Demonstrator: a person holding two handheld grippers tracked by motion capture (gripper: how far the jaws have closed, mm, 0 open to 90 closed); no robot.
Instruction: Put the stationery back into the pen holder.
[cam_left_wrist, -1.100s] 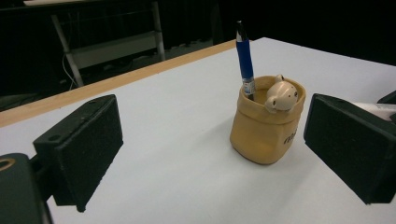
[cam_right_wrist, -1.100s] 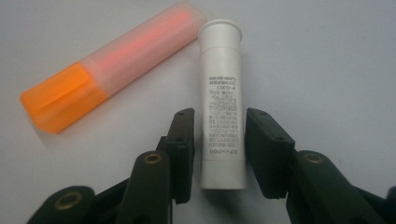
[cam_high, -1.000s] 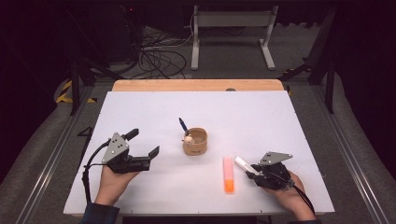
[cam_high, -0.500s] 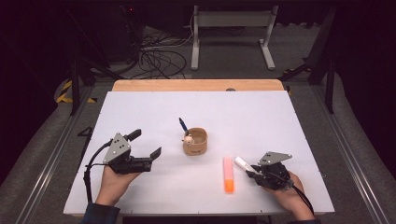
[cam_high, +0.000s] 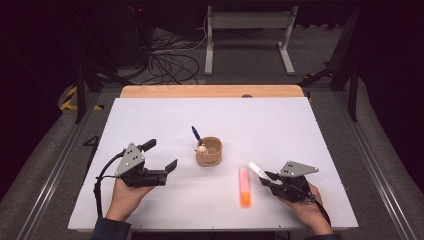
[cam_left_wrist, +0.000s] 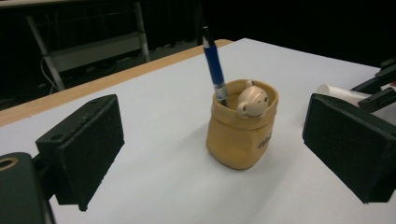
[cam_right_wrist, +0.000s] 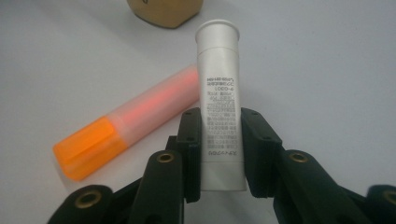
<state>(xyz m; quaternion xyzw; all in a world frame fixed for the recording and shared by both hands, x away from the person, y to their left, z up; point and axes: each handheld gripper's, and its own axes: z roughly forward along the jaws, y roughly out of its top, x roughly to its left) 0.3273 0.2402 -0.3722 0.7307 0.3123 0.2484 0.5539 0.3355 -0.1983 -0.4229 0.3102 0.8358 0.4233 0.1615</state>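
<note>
Your right gripper (cam_high: 264, 178) holds a white tube (cam_high: 256, 168) between its jaws, near the front right edge of the table (cam_high: 320, 130). Compared with one second ago it is in the same place, with the tube pointing the same way, up and to the left. Your left gripper (cam_high: 161, 159) has moved only a little forward and to the right, toward the middle of the table, and its jaws stand wide apart with nothing between them. So I judge that the work is between two steps: the tube is already picked up, but it is not yet carried to the tan cup (cam_high: 209, 152).

Just beside the tube, on its left, the orange highlighter (cam_high: 244, 186) lies flat on the table, not touched by any gripper. Farther away, in the middle, the tan cup stands upright with a blue pen (cam_high: 196, 134) and a small beige figure (cam_high: 201, 148) inside.

The right gripper view shows what the high view cannot: the jaws close on the lower part of the white tube (cam_right_wrist: 219, 102), the printed label is turned to the camera, and the highlighter (cam_right_wrist: 126, 122) lies apart from the tube. The left gripper view shows the cup (cam_left_wrist: 242, 125) well ahead between the wide pads (cam_left_wrist: 86, 142), the pen (cam_left_wrist: 214, 70) leaning against the rim, and the figure (cam_left_wrist: 252, 101) looking over it.
</note>
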